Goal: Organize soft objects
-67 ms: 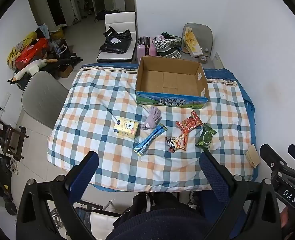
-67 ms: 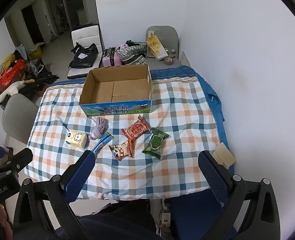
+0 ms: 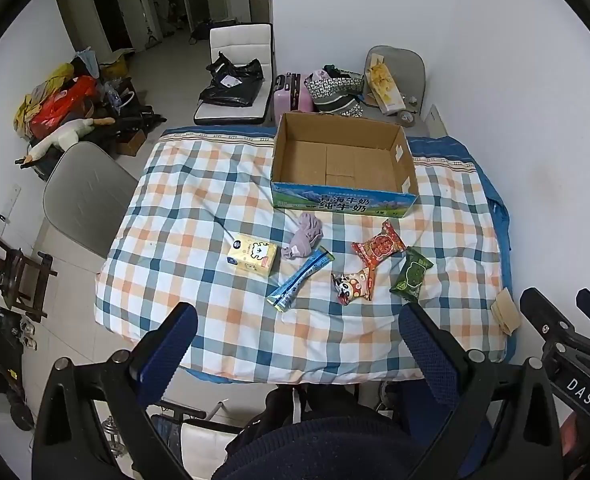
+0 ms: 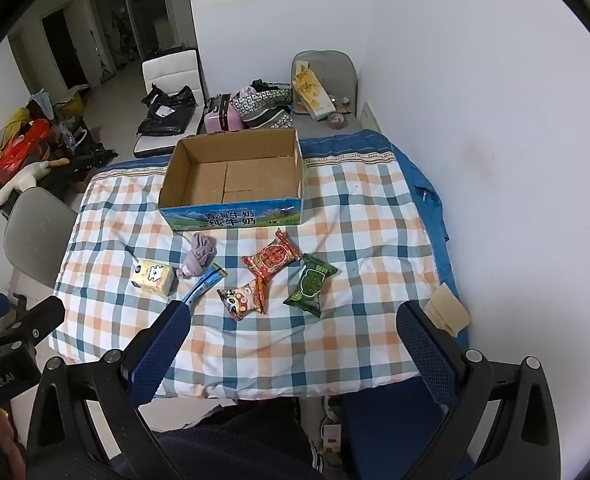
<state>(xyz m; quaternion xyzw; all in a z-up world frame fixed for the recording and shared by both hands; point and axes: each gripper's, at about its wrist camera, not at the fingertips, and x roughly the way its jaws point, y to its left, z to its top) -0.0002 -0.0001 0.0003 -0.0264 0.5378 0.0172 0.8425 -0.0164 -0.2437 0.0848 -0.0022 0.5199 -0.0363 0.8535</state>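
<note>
Left wrist view: the left gripper hangs above the near edge of the table, its jaws spread wide with nothing between them. An open cardboard box sits at the far side of the checked cloth, with nothing inside it. Just in front of the box lies a purple cloth, bunched up. Left of the cloth, close to it, is a yellow pack. A blue stick pack lies slanted just below the cloth, its upper end almost touching it. In front of the box's right part are a red packet, a panda packet touching the red one's lower edge, and a green packet just right of them. Well right of the box, at the table's near corner, lies a folded tan paper. The right gripper's tips show at the picture's right edge.

Right wrist view: the right gripper is held over the table's near edge, jaws wide apart and holding nothing. The box stands at the far side, the purple cloth just in front of its left part. The yellow pack is left of the cloth; the stick pack is partly hidden behind the gripper's left finger. The red, panda and green packets lie in front of the box's right half. The tan paper lies at the near right corner.
</note>
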